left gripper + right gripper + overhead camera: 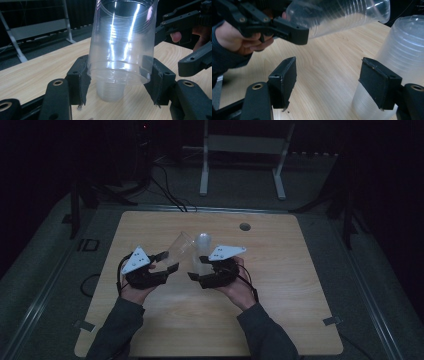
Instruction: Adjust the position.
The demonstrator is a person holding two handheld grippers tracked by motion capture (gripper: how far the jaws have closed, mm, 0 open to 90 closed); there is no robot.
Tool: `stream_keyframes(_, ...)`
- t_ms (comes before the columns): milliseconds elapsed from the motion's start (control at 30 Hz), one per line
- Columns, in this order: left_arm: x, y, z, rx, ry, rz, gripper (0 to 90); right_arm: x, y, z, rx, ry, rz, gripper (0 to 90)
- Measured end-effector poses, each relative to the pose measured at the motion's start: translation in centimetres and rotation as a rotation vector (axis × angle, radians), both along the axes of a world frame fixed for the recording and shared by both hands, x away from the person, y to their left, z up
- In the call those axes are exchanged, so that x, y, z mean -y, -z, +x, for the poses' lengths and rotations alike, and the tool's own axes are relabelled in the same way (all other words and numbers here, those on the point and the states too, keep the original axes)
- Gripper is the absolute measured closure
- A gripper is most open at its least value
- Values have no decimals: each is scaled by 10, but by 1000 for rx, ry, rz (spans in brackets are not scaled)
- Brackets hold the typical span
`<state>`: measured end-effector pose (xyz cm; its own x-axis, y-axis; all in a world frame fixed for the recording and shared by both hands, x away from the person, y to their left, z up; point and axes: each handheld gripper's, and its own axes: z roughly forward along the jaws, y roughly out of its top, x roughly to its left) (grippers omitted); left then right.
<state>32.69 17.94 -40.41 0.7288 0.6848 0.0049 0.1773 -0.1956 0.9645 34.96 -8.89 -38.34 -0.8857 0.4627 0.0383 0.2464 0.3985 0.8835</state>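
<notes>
My left gripper is shut on a clear plastic cup, with the pads pressing near its base. The cup is lifted and tilted, its mouth pointing away toward the table's middle. An upside-down stack of frosted plastic cups stands on the wooden table. My right gripper stands open beside the stack: its right jaw is in front of the stack, and bare table shows between the pads. The left gripper with its cup hangs just beyond.
A round cable hole sits near the table's far edge. Beyond the table stand a white frame and dark cables on the floor. The person's sleeves come in from the near edge.
</notes>
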Motion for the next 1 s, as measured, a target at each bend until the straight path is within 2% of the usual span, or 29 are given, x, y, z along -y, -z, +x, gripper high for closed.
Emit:
stream_keyframes(233, 2, -2, -3, 28, -13, 6, 418, 1, -3, 3, -24, 19, 62, 271)
stream_keyframes(400, 4, -5, -7, 58, -29, -4, 418, 3, -6, 6, -57, 18, 124, 247)
stream_keyframes(533, 4, -6, -9, 75, -41, -6, 418, 2, -8, 7, -71, 7, 155, 223)
stream_keyframes(1000, 11, -6, -12, 93, -7, -18, 418, -1, -14, 11, -121, -16, 245, 201)
